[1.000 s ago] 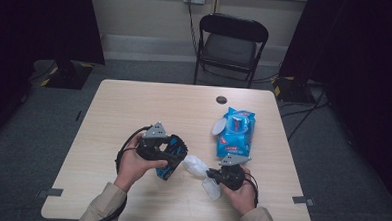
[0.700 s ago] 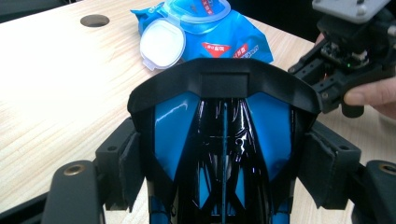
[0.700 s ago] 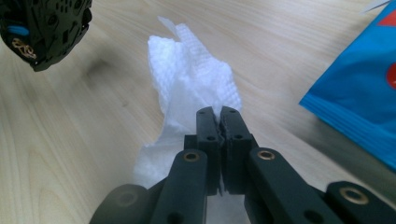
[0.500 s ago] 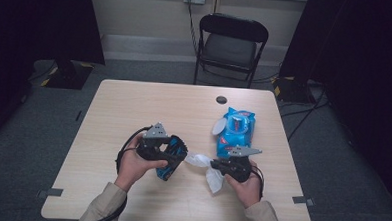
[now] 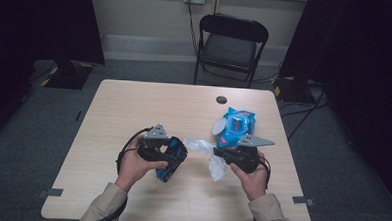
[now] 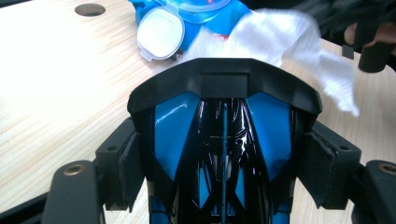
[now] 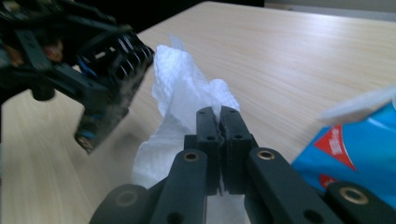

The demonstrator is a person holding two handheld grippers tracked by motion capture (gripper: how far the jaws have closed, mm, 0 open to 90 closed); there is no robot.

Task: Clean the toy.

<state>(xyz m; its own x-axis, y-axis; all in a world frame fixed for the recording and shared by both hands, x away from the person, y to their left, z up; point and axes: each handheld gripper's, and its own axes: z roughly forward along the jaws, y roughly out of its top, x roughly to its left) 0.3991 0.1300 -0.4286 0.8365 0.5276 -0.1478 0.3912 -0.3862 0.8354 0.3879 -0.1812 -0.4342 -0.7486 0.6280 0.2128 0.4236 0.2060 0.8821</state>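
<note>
The left gripper (image 5: 174, 157) was clamped on a blue and black object (image 6: 223, 154), held just above the table (image 5: 134, 113). The right gripper (image 5: 217, 152) had its jaws pinched tight on a white wipe (image 5: 205, 150), which hung between both grippers. The blue wipe pack (image 5: 236, 125) lay just beyond, lid open.

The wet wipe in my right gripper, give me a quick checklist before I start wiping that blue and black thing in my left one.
1. Right gripper shut on the wipe: ok.
2. Wipe fully out of the blue pack: ok, it hangs free.
3. Left gripper holding the blue and black thing between its jaws: ok.
4. Wipe touching that thing: cannot tell; they are close.
5. Pack lid closed: not ok, it is flipped open.
6. Bare table beneath both hands: ok.
</note>
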